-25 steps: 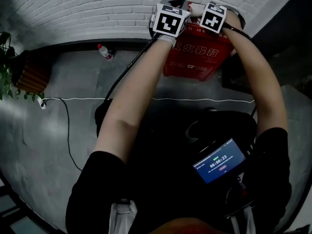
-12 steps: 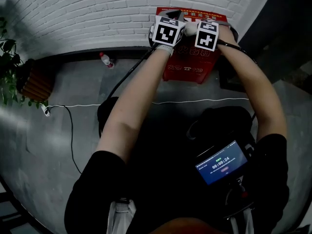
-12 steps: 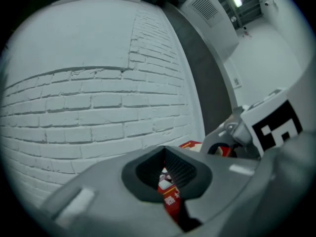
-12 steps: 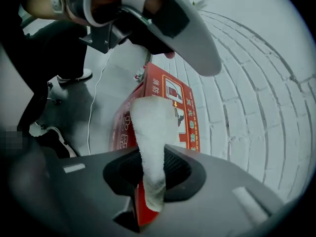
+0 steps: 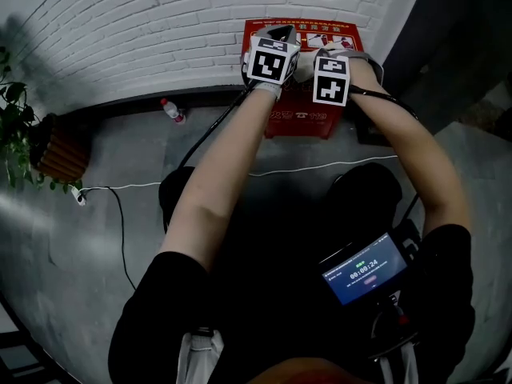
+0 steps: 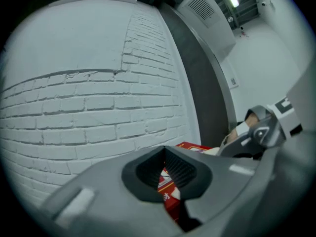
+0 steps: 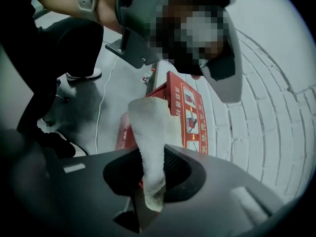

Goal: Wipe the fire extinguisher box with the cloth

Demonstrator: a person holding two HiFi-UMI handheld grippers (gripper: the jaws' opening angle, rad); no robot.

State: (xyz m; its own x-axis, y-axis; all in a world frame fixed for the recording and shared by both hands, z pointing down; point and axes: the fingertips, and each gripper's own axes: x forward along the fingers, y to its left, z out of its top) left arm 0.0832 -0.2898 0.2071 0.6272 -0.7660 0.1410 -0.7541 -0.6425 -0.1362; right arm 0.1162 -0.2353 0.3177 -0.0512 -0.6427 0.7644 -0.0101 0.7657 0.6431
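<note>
The right tongs (image 7: pixel 154 157) are clamped on the cloth (image 7: pixel 150 132), a pale, nubbly strip pinched between the 2 dark ribbed pads, with a short tail hanging behind the jaws and the longer end standing out ahead of them. That free end reaches over the near top edge of the fire extinguisher box (image 7: pixel 190 107); whether it presses on the surface cannot be told. The left tongs (image 6: pixel 164 152) have their jaws drawn together at the tips, with nothing between them; a sliver of the red box (image 6: pixel 167 191) shows through the slit under the tips.

From the head view, the left tongs (image 5: pixel 280 34) and right tongs (image 5: pixel 324 53) sit side by side, close together, both over the top of the box (image 5: pixel 298 122), with a bit of the cloth (image 5: pixel 305 62) pale between them. In the left gripper view the right tongs (image 6: pixel 261 130) appear just to its right.

The box is a red case standing on the floor (image 5: pixel 96 238), directly ahead of and below both tongs and hard against the white brick wall (image 5: pixel 160 30) beyond them. Its lid is down, so its inside does not show. The top carries a row of pictogram panels and the front carries pale characters. Well to the left of the left tongs, a small bottle (image 5: pixel 170 110) lies at the foot of the wall.
</note>
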